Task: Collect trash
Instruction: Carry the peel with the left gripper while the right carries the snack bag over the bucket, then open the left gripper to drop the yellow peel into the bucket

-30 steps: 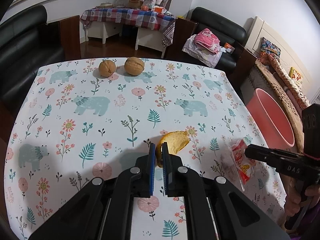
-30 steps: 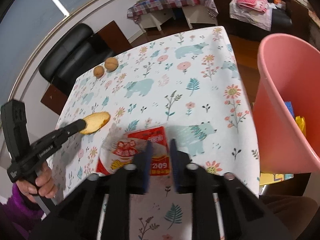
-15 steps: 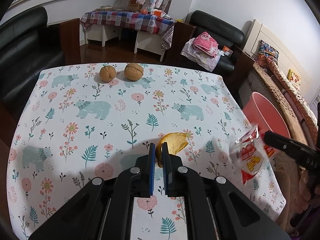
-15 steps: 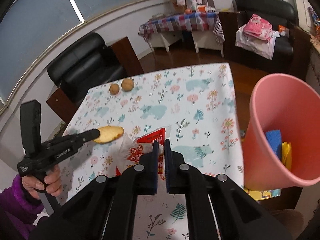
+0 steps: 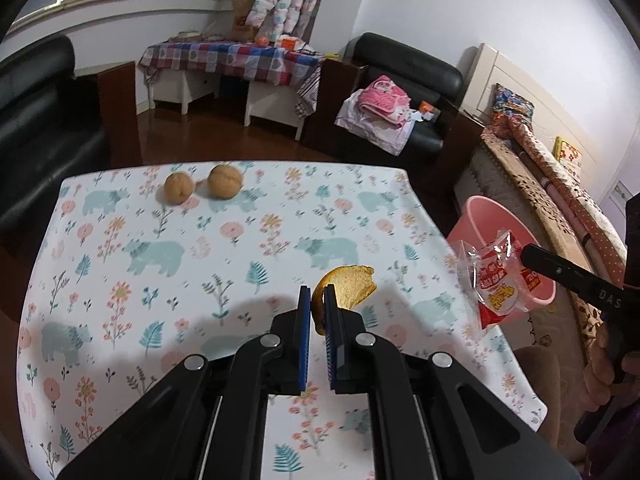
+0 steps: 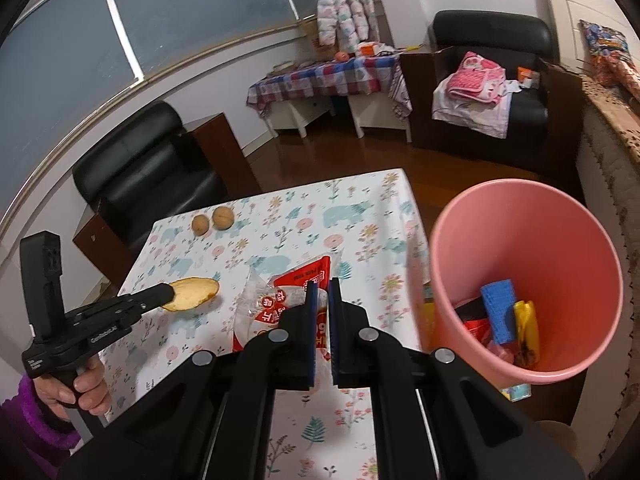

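Both tools carried trash above the desk (image 5: 120, 280).
Your left tool (image 5: 316, 320) pinched the curved yellow-orange peel (image 5: 352, 286); your right tool (image 6: 323, 312) clamped the crinkly red-and-clear plastic wrapper (image 6: 280, 304) beside the round pink plastic bin (image 6: 520, 208), ready for dropping.

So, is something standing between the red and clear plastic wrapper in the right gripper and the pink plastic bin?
Nothing visible does. The right gripper holds the red and clear plastic wrapper beside the open pink plastic bin, with free air between them.

Left tongs (image 5: 316, 304) pinch orange peel (image 5: 348, 290) above table (image 5: 120, 264).
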Action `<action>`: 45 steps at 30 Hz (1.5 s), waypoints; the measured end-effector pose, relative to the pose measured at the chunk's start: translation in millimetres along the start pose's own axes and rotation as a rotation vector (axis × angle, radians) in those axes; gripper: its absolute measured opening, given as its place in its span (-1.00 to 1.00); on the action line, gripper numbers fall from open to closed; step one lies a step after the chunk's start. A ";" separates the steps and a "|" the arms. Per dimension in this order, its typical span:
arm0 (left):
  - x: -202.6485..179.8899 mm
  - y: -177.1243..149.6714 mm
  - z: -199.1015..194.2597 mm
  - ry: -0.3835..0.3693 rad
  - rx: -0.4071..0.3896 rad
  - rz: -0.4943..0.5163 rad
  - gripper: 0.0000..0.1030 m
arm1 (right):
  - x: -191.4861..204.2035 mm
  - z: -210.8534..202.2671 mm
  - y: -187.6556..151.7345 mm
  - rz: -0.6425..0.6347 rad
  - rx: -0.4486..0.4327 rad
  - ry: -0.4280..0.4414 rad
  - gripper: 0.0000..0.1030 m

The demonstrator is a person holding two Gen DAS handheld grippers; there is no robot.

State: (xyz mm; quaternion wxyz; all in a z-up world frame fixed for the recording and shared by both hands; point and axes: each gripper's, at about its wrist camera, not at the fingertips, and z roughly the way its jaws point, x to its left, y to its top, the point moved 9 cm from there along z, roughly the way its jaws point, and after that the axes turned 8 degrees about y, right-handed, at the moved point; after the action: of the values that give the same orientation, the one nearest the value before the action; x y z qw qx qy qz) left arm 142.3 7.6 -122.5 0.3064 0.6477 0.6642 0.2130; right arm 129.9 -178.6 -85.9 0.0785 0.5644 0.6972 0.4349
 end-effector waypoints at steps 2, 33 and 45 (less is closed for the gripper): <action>-9.1 4.2 -1.1 -0.007 -0.007 0.014 -0.88 | -5.6 -4.7 2.2 0.008 -0.013 -0.013 -0.89; -169.5 41.0 -1.6 -0.199 -0.048 0.216 -0.88 | -104.9 -76.6 10.4 0.112 -0.160 -0.239 -0.89; -214.0 35.3 10.9 -0.232 -0.026 0.287 -0.88 | -138.2 -92.8 5.2 0.156 -0.187 -0.293 -0.89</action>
State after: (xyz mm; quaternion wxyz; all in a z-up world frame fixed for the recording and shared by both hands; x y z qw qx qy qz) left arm 169.7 -203.3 -78.3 0.3557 0.7522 0.5222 0.1869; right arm 126.4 -345.0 -78.5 0.1972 0.6644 0.5889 0.4158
